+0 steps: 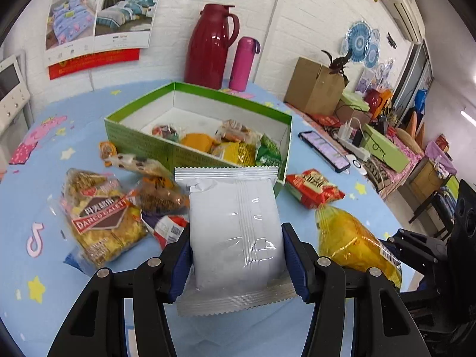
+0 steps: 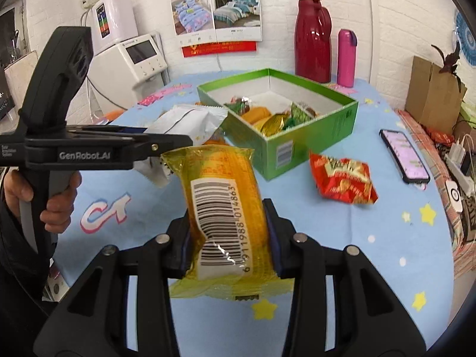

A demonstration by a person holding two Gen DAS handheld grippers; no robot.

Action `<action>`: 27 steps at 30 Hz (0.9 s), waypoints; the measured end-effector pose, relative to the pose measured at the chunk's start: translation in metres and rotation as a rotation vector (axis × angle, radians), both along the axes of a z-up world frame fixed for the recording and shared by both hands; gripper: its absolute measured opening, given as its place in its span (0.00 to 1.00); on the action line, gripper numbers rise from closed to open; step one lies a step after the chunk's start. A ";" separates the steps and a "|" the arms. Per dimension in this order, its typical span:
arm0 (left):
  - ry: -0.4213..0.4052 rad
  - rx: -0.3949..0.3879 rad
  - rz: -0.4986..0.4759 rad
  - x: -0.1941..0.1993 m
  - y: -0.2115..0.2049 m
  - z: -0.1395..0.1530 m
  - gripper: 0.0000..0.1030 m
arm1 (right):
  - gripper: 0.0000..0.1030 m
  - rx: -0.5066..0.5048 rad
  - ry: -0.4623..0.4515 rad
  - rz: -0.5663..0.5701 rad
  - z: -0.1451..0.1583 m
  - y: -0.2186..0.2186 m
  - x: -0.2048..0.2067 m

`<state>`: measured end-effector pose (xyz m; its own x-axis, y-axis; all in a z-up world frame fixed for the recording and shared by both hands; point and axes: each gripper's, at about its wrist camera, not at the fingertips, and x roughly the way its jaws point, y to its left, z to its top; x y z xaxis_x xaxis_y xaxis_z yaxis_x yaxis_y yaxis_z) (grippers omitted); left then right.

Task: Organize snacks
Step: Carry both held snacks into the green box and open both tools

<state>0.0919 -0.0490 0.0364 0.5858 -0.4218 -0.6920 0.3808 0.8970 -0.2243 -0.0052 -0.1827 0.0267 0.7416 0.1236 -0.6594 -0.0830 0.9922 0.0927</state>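
Two hand-held grippers hover above a blue table [image 2: 372, 223], each carrying a snack toward an open green box [image 1: 190, 148] that is already part full of packets. The left gripper [image 1: 236, 255] is clamped on a white pouch [image 1: 235, 232], its pads pressing the pouch's lower sides while the sealed top stands free above them. The right gripper [image 2: 227, 238] is clamped on a yellow packet [image 2: 226, 205], barcode side up, held near its lower end so most of its length sticks out past the fingers. A red packet [image 2: 342, 178] lies on the table just beside the box, and a heap of loose snacks [image 1: 101, 208] lies to the box's left. A phone [image 2: 404, 154] rests near the table's far right edge. The likely risks: both tools are close together, so heading for the box at once could make them collide or knock a packet loose. Both wrappers look slick and puffy, so either could slip or burst if squeezed harder. The long yellow packet may catch the box wall and tip outside.
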 end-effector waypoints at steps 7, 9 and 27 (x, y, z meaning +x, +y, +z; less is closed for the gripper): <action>-0.039 -0.037 0.053 0.031 0.010 0.033 0.55 | 0.42 -0.008 -0.069 -0.022 0.025 -0.009 0.054; -0.036 -0.038 0.068 0.046 0.011 0.038 0.55 | 0.42 0.012 -0.071 -0.039 0.027 -0.015 0.072; 0.113 -0.022 0.193 0.193 0.003 -0.003 0.55 | 0.42 -0.039 0.138 -0.137 -0.013 -0.058 0.233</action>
